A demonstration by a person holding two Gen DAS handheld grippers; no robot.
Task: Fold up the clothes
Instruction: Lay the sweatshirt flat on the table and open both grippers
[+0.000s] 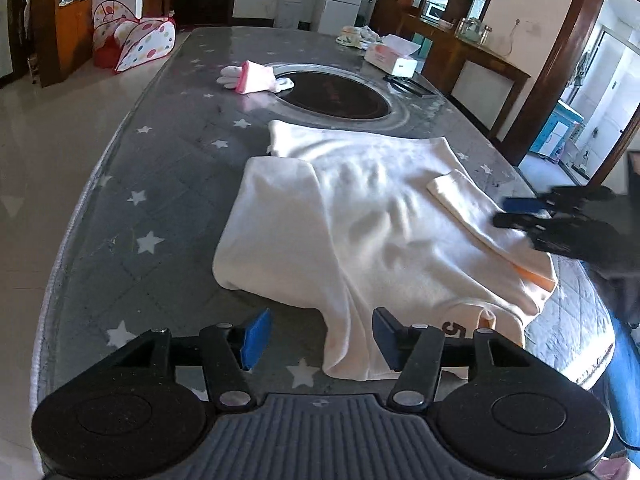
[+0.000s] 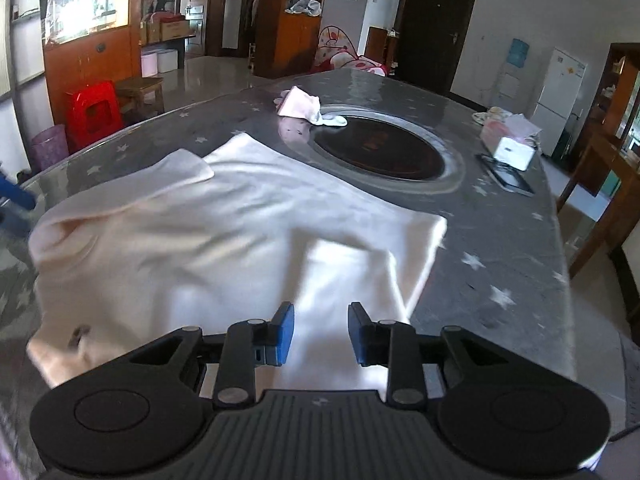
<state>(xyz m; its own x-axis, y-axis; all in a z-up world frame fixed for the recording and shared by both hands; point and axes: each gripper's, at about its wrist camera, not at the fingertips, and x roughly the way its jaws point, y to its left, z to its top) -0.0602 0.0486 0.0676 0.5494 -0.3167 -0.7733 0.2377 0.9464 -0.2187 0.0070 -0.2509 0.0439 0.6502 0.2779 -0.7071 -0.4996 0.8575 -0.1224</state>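
On the near half of a long grey glass-topped bench (image 1: pixel 168 184) printed with pale stars lies a cream-white long-sleeved top (image 1: pixel 360 216), spread mostly flat with soft wrinkles across its middle. One sleeve is folded inward over the body on each side. Its near edge, which carries an orange trim and a dark printed number, drapes toward the bench's near edge.

Low over the bench's near edge hovers the left tool (image 1: pixel 322 338), its two blue-padded fingers wide apart; the garment's hanging near corner sits between them, and neither pad is pressed onto it. Over the garment's right-hand sleeve sits the right tool (image 2: pixel 320 330), fingers also apart with white fabric showing in the gap, gripping nothing. From the left camera it appears blurred at the bench's right edge.

Beyond the garment, a round dark cooktop inset (image 1: pixel 334 96) with a silver rim fills the bench's centre. Touching its far-left rim lies a small pink and white cloth item (image 1: pixel 256 77). Toward the far right corner sits a white and pink tissue box (image 1: pixel 392 56), with a dark flat device (image 2: pixel 506 174) beside it.
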